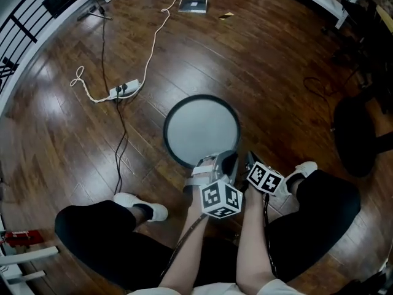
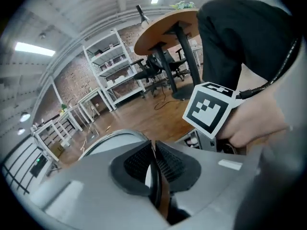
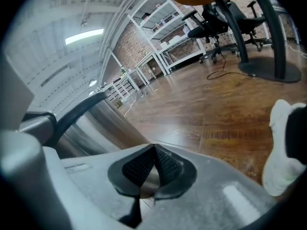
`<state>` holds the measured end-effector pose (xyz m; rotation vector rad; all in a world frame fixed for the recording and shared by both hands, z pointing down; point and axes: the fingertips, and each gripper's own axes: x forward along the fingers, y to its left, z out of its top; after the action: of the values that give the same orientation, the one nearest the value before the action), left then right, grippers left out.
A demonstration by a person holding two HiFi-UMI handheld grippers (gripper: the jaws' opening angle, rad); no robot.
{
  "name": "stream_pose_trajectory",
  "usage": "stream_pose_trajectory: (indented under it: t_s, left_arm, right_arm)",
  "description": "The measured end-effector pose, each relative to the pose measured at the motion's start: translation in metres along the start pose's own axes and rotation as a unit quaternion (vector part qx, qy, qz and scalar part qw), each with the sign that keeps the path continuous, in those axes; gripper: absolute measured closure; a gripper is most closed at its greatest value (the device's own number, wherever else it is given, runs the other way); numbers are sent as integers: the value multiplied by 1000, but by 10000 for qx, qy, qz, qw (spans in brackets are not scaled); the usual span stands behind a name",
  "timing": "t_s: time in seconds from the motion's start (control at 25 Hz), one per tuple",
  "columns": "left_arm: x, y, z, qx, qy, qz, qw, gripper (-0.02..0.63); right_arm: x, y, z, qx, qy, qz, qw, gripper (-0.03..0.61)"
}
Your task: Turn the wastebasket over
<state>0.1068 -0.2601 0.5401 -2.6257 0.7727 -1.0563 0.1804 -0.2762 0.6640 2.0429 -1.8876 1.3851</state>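
The wastebasket (image 1: 201,130) stands on the wood floor between the person's feet. From above it is a round light-grey disc inside a black rim. My left gripper (image 1: 226,160) is at the near edge of that rim, shut with nothing between its fingers. The right gripper (image 1: 250,160) hangs just to its right, beside the basket, also shut and empty. In the left gripper view the rim (image 2: 111,137) curves just beyond my left gripper (image 2: 153,150), and the right gripper's marker cube (image 2: 210,110) shows close by. In the right gripper view the basket's silvery wall (image 3: 88,128) fills the left, next to my right gripper (image 3: 153,153).
A power strip (image 1: 124,89) with a white cable and a black cable lies on the floor to the far left. The person's white shoes (image 1: 142,208) (image 1: 302,171) flank the basket. A black chair base (image 1: 359,134) sits at right, a flat grey device (image 1: 193,3) far back.
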Motion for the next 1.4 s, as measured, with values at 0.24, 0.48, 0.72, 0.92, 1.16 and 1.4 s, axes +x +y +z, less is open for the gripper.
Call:
stream_pose_trajectory:
  t_s: [0.24,0.48,0.72,0.92,1.16,1.4]
  left_arm:
    - [-2,-2,1,76,-149,35,9999,571]
    - [-67,41,16,-1846,-1565,870,9664,560]
    - [-177,47,13,-2861,-2133,1806,9165,548]
    - [-250,-11,15,-2856,-2315,2245,9025,503]
    - [-342,-102,42,-2701,-2585,2701,8873,423]
    - [-437,-206,64,-2698,-2761,2959,8737,397]
  right_arm:
    - [-15,31,11,-696,-190,522,9960,595]
    - [-75,102,24,-1259,-720,1823,9725,595]
    - [-173,152,10,-2552,-1097,2326,9321,594]
    - [-271,157,0,-2981,-1646,2511,9061,592]
    - [-389,145,-35,-3126,-2072,2617,8893,484]
    - [-501,121,-84,-3390,-2234,2603,8760,359]
